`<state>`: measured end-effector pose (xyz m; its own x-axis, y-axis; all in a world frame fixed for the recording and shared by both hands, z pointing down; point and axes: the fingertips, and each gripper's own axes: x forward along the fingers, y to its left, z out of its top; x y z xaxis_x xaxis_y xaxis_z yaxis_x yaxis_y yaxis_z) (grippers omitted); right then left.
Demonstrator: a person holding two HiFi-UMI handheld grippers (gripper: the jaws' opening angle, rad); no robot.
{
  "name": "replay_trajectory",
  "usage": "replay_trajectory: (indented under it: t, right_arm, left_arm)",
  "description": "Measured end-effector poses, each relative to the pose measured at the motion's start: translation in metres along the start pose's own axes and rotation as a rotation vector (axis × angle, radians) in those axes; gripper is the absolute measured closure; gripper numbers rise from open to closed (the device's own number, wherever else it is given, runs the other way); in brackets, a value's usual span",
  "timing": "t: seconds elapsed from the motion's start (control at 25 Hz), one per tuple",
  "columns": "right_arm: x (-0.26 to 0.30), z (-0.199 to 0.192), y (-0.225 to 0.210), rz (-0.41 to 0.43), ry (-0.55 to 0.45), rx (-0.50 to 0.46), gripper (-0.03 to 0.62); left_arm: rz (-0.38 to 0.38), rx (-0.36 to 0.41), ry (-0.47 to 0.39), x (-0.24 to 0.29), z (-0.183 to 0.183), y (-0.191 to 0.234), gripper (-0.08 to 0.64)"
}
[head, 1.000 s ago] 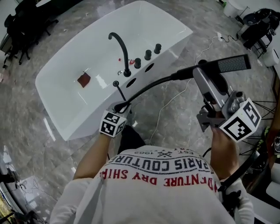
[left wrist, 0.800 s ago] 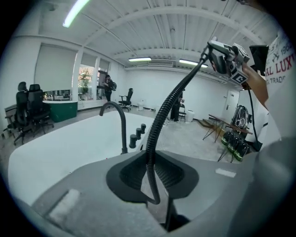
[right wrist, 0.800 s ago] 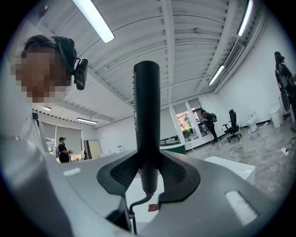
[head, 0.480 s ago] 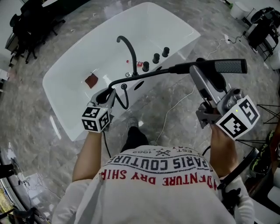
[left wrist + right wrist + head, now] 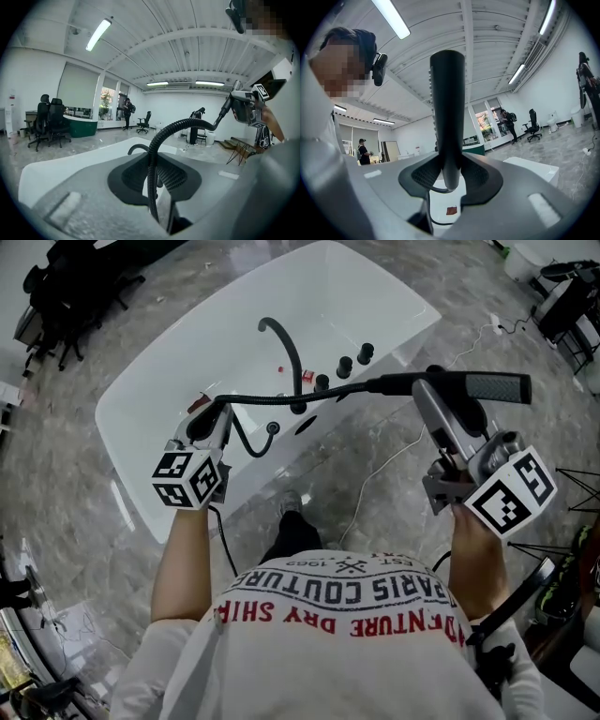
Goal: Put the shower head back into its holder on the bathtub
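Head view: the shower head (image 5: 492, 386) hangs level in mid-air, well apart from the bathtub (image 5: 131, 456), its handle clamped in the right gripper (image 5: 438, 395); the left gripper (image 5: 217, 416) pinches the black hose (image 5: 281, 398) above the tub's rim; nothing is seated yet, so the whole return is left; the holder appears to be the dark oval opening (image 5: 306, 424) on the rim, near the curved spout (image 5: 284, 338) and three knobs (image 5: 344, 364); the slack hose loop could snag there; a white cable (image 5: 386, 460) trails across the floor

Glossy white bathtub (image 5: 169, 362); ribbed matt black hose (image 5: 258, 399); polished grey marble floor (image 5: 56, 521).
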<state>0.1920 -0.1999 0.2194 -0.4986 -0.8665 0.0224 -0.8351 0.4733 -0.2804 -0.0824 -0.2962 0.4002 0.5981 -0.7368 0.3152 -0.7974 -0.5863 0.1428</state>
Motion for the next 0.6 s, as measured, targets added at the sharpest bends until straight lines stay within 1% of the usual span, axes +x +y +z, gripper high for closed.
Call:
replay_trajectory:
  t: [0.16, 0.32, 0.44, 0.6]
  right_arm:
    - [0.010, 0.002, -0.004, -0.002, -0.005, 0.014, 0.457]
    - [0.018, -0.001, -0.012, -0.011, 0.003, 0.023, 0.457]
    - [0.024, -0.004, -0.020, -0.021, 0.011, 0.030, 0.457]
    - [0.029, -0.012, -0.030, -0.035, 0.031, 0.037, 0.457]
  left_arm:
    - [0.006, 0.022, -0.016, 0.008, 0.021, 0.009, 0.503]
    - [0.000, 0.019, 0.009, 0.024, 0.019, 0.014, 0.502]
    - [-0.012, 0.009, 0.047, 0.038, 0.004, 0.016, 0.502]
    - [-0.036, -0.023, 0.129, 0.059, -0.037, 0.016, 0.502]
